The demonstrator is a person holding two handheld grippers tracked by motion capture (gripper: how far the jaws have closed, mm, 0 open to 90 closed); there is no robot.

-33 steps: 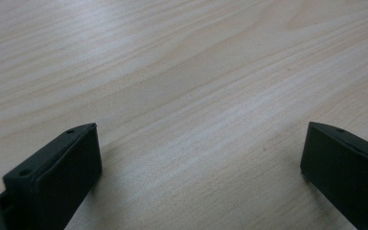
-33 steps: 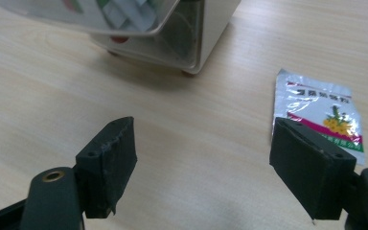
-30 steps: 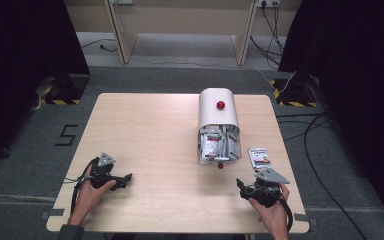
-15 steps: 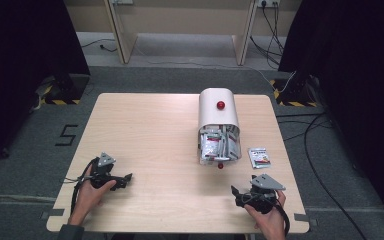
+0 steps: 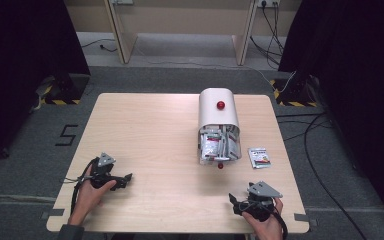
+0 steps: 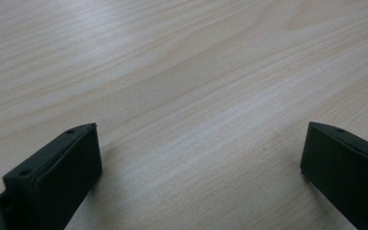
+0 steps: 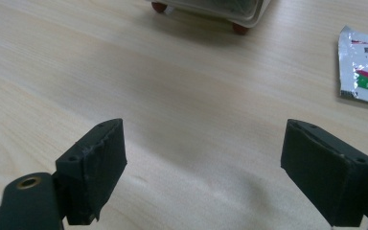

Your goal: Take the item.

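Packet (image 5: 259,157), foil, one item, lying flat on the table (image 5: 145,130) ahead of my right gripper (image 5: 236,205) and off to its right; in the right gripper view the packet (image 7: 364,67) sits beyond the right jaw, well apart from it. Printed face up, red and green bands; the lettering is too blurred for me to read. Right gripper: jaws spread wide, holding nothing, low over bare wood. Left gripper (image 5: 125,178): jaws likewise spread, empty, resting near the table's front edge; bare wood ahead of it in the left gripper view.

Bin (image 5: 219,125), white with a rounded top and red knobs, stands ahead of the right gripper, its open front crammed with more packets.

Handling, as I judge it: light, thin, limp, probably slick foil that will slide if nudged. It lies too flat for a pinch from above; I would take it by a crimped edge, jaws low and nearly level.
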